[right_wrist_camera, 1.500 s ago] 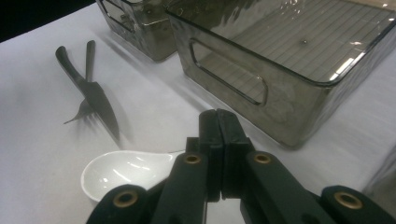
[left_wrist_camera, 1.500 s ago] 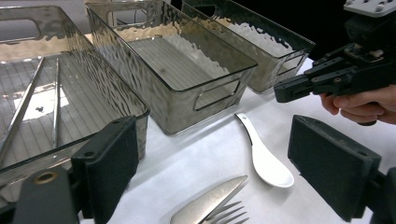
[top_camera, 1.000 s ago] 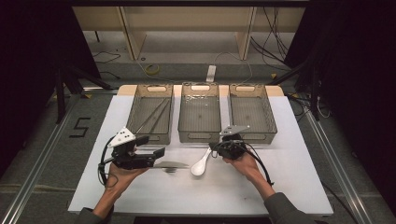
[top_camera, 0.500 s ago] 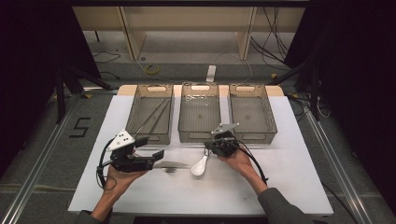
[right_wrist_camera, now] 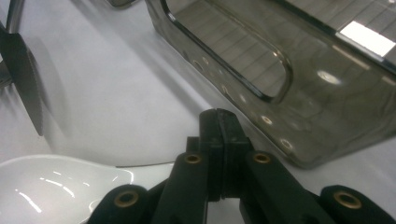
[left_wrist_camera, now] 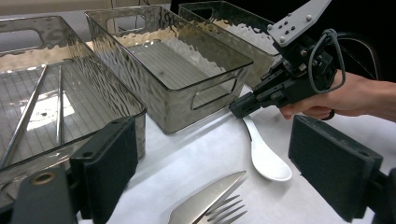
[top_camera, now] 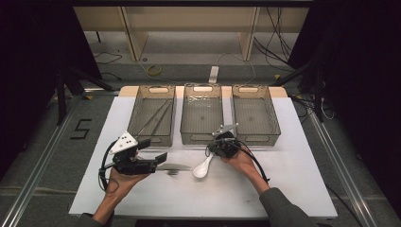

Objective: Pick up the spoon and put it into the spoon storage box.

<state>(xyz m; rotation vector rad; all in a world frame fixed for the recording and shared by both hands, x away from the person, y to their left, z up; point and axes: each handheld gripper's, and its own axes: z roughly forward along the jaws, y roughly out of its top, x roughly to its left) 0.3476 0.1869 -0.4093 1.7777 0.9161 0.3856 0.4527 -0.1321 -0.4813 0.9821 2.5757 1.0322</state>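
one white spoon (top_camera: 203, 168) — three bins (top_camera: 202, 113)

I see three bins (top_camera: 202, 116) walling the far side; the near table (top_camera: 283, 189) looks open, bar spoon (top_camera: 203, 168) and cutlery (top_camera: 172, 167).

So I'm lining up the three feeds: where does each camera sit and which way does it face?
High view: above the person's side, looking forward and down on the table; both forearms and tools show.
Left gripper view: on the left tool, looking past its open jaws to the bins; the right hand shows.
Right gripper view: on the right tool, facing the middle bin.
All three share the white spoon.
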